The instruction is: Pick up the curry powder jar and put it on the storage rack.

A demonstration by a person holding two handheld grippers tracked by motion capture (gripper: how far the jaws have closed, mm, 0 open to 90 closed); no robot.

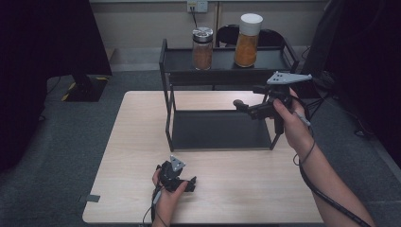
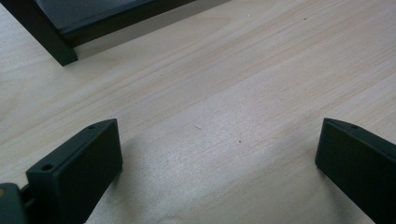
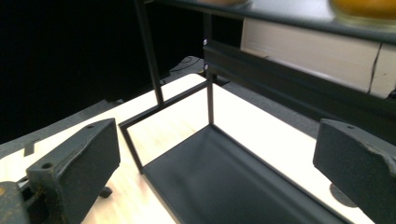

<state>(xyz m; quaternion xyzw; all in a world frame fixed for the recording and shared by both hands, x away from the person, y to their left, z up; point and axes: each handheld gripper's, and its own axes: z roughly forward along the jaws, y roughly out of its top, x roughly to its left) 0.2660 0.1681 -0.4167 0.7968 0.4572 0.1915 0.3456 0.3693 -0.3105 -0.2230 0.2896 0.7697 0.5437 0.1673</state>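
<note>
A black two-shelf rack stands at the back of the wooden table. On its top shelf are a jar with a silver lid and a taller jar with a white lid, both with orange-brown contents. My right gripper is held in the air at the rack's right side, open, facing the bare lower shelf; the white-lidded jar's base shows above. My left gripper rests low over the table near the front edge, open, with bare wood between its jaws.
The rack's front foot is at the upper left of the left gripper view. Grey carpet surrounds the table. Dark shapes stand at the back left and right. A wall socket is behind the rack.
</note>
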